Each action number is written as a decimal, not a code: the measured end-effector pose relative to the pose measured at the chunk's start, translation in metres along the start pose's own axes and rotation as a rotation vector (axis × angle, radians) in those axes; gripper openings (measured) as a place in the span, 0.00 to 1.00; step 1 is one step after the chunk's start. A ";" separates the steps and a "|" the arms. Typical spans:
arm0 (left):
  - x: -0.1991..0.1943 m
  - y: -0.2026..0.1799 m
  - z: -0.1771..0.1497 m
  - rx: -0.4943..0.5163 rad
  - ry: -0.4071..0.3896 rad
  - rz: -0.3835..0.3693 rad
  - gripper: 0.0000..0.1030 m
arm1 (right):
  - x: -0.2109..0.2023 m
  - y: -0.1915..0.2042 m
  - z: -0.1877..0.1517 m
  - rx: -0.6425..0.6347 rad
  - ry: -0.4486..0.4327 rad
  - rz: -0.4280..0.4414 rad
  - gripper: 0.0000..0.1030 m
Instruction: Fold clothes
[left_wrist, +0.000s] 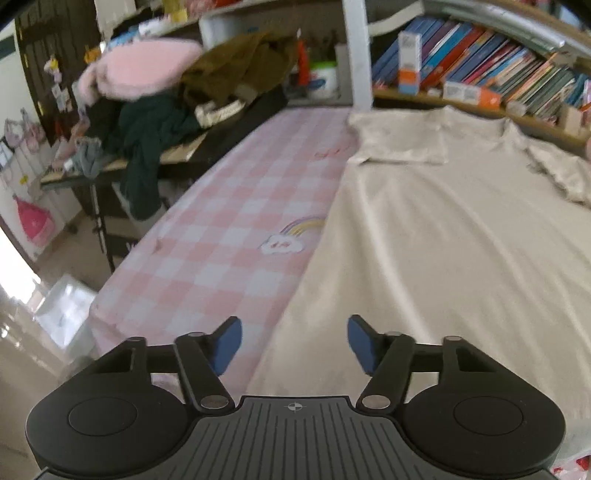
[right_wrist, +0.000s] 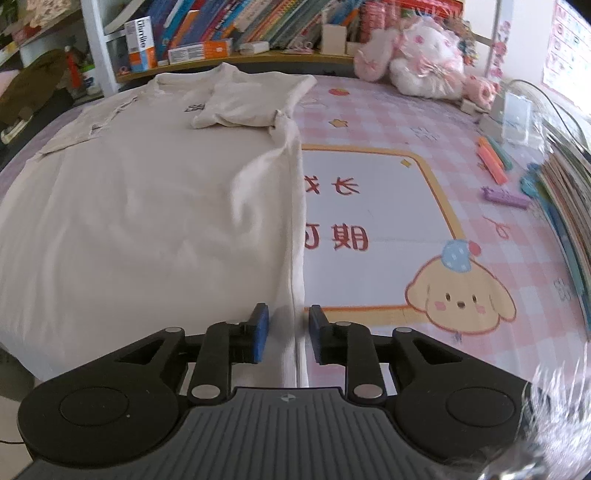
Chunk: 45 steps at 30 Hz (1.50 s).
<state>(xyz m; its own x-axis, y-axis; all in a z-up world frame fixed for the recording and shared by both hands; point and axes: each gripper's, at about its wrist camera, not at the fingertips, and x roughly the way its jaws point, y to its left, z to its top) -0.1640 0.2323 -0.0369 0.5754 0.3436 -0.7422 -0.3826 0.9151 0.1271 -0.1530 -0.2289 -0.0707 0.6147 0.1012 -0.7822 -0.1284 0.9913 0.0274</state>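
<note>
A cream T-shirt (right_wrist: 155, 221) lies spread flat on the pink checked table cover (right_wrist: 406, 110), collar at the far end and one sleeve (right_wrist: 240, 107) folded in over the chest. My right gripper (right_wrist: 288, 332) straddles the shirt's near right hem corner; ribbed fabric lies between its blue pads (right_wrist: 260, 332), which stand narrowly apart and do not visibly press it. In the left wrist view the same shirt (left_wrist: 443, 240) fills the right side. My left gripper (left_wrist: 294, 345) hovers over the shirt's left side edge, jaws open, nothing gripped.
Books (right_wrist: 240, 22) line the shelf behind the table. A plush toy (right_wrist: 424, 62), markers (right_wrist: 491, 158) and stacked books (right_wrist: 565, 206) sit on the right. A side desk heaped with clothes (left_wrist: 155, 110) stands left, past the table's edge (left_wrist: 122, 266).
</note>
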 end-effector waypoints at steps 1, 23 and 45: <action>0.003 0.003 -0.001 -0.003 0.012 -0.008 0.46 | -0.001 0.001 -0.001 0.001 0.002 -0.003 0.22; -0.011 0.034 -0.019 -0.010 0.068 -0.207 0.14 | -0.012 -0.007 0.002 0.093 0.011 -0.036 0.09; -0.006 0.067 -0.037 -0.050 0.146 -0.362 0.73 | -0.035 -0.040 -0.039 0.164 0.174 0.119 0.40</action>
<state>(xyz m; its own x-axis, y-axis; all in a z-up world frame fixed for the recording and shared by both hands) -0.2194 0.2834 -0.0480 0.5720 -0.0366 -0.8194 -0.2108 0.9589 -0.1900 -0.1998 -0.2758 -0.0682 0.4576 0.2162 -0.8625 -0.0556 0.9750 0.2149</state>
